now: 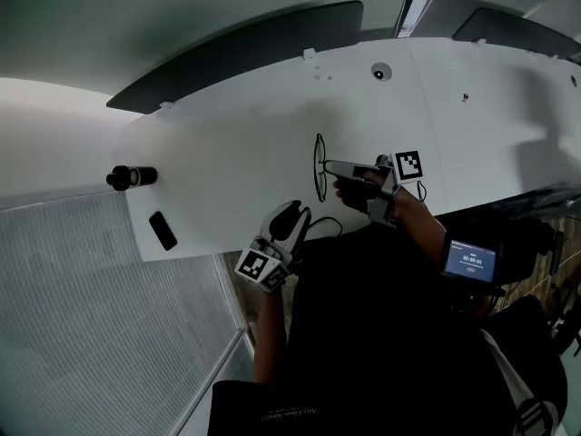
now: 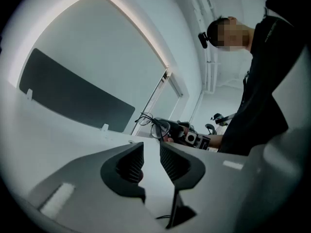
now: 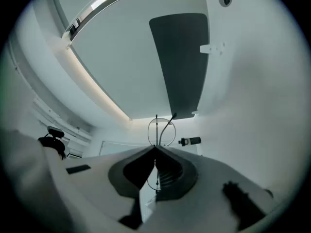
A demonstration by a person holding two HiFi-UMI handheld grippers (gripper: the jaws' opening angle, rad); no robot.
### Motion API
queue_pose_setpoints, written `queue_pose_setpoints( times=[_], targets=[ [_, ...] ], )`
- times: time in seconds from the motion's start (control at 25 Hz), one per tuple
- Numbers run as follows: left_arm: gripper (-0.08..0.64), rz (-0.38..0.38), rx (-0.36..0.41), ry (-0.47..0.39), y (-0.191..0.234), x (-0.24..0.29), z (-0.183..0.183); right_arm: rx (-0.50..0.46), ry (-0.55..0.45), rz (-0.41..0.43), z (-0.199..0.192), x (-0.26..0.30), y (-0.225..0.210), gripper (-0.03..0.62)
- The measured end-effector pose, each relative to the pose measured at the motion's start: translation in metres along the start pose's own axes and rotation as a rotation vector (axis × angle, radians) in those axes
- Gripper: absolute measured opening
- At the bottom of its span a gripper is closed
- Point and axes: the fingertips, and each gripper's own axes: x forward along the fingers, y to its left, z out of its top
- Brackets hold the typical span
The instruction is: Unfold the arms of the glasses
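Glasses (image 1: 320, 166) upright over the counter (image 1: 209, 153), edge-on to me. My right gripper (image 1: 334, 167) has its jaws pinching the frame, steadying it. Left gripper (image 1: 292, 216) hangs near, jaws spread and empty, free, I judge, to swing an arm out.

Your white table (image 1: 227, 153) carries 2 loose things, both at its left end in the head view. 1 is a black cylinder (image 1: 132, 177) on its side at the very edge. The other is a flat black slab (image 1: 163, 231), nearer you and apart from it. A round dark fitting (image 1: 379, 72) sits in the top near the far edge, where a dark panel (image 1: 236, 53) stands.
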Motion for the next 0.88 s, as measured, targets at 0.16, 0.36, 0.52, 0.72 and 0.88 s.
queue_pose_setpoints(
  times=[0.16,0.36,0.52,0.72,0.88],
  targets=[
    [0.092,-0.009,0.086,0.082,-0.008,0.005,-0.009,0.012,-0.003,-0.006,-0.001,0.000,-0.003,0.011],
    [0.093,-0.013,0.187,0.121,-0.013,0.008,-0.008,-0.006,0.014,-0.006,-0.002,0.006,-0.005,0.011],
    [0.108,0.024,0.359,0.189,-0.022,0.014,-0.018,0.010,0.018,-0.001,-0.006,0.007,-0.002,0.011],
    [0.109,0.040,0.369,0.183,-0.024,0.020,-0.021,0.008,0.018,0.002,-0.007,0.007,-0.002,0.011],
    [0.110,0.062,0.388,0.170,-0.023,0.020,-0.019,0.016,0.021,0.010,-0.008,0.007,0.001,0.011]
  ],
)
